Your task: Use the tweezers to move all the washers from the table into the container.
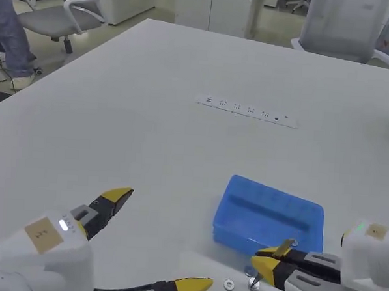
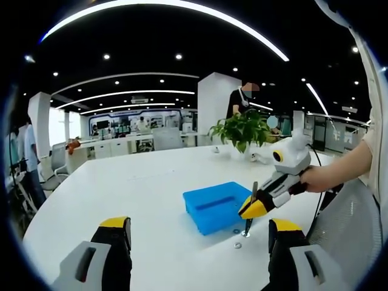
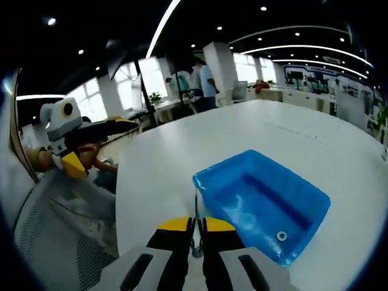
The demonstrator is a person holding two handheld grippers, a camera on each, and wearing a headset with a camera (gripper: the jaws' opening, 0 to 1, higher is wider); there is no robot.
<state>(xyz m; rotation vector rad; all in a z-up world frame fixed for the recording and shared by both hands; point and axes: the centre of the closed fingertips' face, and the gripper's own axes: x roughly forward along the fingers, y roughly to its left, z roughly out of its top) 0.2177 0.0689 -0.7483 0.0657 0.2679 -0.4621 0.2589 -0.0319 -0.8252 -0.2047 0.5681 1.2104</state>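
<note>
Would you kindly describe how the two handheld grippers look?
The left gripper and right gripper both have white bodies, black jaws with yellow tips and a tan label. A black cable runs along the left one; a green light glows on the right.

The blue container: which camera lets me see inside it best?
The right gripper view: it looks down into the container, so its floor and one washer show. The head view shows it from above, but its inside is blurred. The left gripper view shows it low, mostly its outer wall.
</note>
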